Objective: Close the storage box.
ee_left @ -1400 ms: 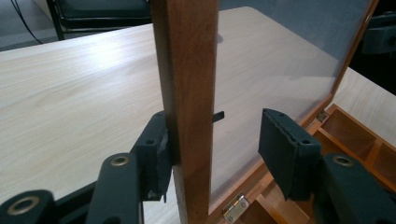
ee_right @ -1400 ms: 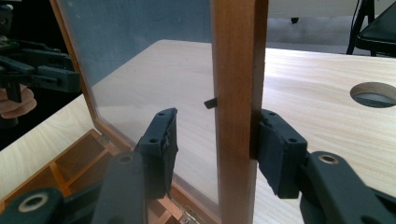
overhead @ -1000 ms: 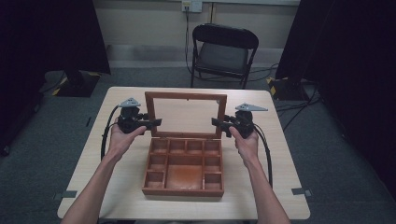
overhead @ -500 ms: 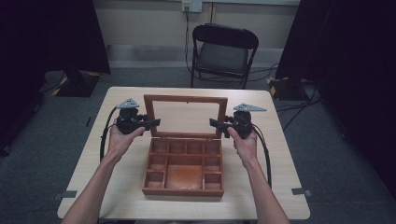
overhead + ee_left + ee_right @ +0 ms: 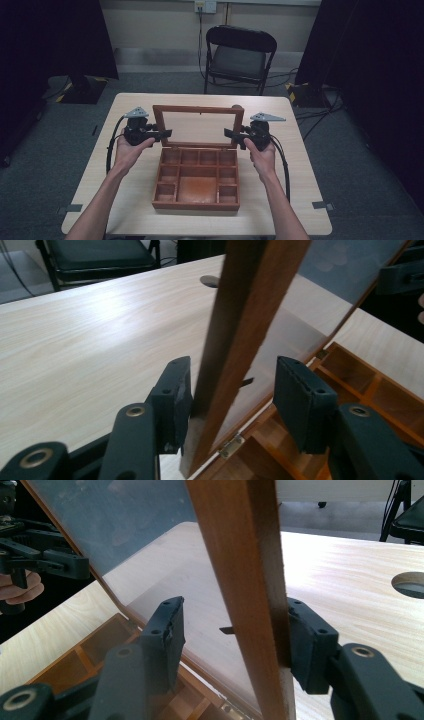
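While the left gripper (image 5: 162,134) sits at the left side of the box (image 5: 196,176), its jaws straddle the left stile of the raised lid (image 5: 198,127). From the left gripper view, the lid's wooden frame (image 5: 240,340) stands between the two pads: one pad touches the outer face of the wood, the other stands clear on the glass side with a visible gap. So that's a loose bracket, not a clamp, and the jaws have just been opening a touch with the frame between them. Beyond the jaws lie the hinge (image 5: 231,446) and the box's compartments, just below and to the inner side.

Across to the middle: the lid stands nearly upright at the back edge of the box, between both grippers, on the table (image 5: 80,170).

Over to the right gripper (image 5: 231,135), mirrored on the lid's right stile. From the right gripper view, the frame (image 5: 245,595) runs between the pads, resting against the outer pad, while the inner pad hangs apart on the glass side. Half-open then, nothing pinched.
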`<state>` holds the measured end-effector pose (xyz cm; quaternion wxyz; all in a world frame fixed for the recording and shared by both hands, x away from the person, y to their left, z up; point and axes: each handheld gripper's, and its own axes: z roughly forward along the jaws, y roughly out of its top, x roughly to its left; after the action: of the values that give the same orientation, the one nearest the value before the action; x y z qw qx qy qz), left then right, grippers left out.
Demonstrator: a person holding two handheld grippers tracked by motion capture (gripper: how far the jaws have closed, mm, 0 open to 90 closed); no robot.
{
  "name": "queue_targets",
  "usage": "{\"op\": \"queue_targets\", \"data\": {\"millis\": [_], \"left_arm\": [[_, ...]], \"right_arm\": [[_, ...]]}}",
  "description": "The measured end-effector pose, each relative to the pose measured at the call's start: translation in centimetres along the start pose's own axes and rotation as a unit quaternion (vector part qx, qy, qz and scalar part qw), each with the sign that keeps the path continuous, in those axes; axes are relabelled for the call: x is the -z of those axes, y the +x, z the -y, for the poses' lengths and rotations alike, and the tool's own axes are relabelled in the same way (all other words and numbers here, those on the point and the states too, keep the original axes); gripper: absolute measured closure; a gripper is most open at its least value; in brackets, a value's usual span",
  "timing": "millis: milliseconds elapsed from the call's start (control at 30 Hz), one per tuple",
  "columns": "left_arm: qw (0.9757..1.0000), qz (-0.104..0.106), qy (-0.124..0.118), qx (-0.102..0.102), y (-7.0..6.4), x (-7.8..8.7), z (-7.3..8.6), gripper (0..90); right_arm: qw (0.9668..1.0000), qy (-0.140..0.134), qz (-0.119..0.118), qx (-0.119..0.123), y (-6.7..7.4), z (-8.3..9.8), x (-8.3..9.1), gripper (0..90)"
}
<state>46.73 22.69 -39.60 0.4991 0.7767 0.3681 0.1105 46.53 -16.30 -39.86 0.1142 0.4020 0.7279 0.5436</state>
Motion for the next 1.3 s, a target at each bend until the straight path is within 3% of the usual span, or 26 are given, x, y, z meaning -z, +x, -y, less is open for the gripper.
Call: {"op": "queue_targets", "data": {"millis": [100, 467, 1300], "left_arm": [[1.0000, -0.003, 0.001, -0.007, -0.3, 0.0, 0.2, 45.2], [0.9999, -0.012, -0.005, 0.002, -0.8, 0.7, 0.8, 40.1], [0.9996, -0.014, -0.020, 0.011, -1.7, 2.0, 2.2, 36.7]], "right_arm": [[1.0000, 0.000, -0.004, 0.001, 0.1, 0.0, 0.1, 45.7], [1.0000, 0.002, -0.007, 0.002, 0.5, 0.3, 0.6, 44.3], [0.9997, 0.012, -0.014, 0.015, 1.7, 1.6, 1.9, 39.7]]}}
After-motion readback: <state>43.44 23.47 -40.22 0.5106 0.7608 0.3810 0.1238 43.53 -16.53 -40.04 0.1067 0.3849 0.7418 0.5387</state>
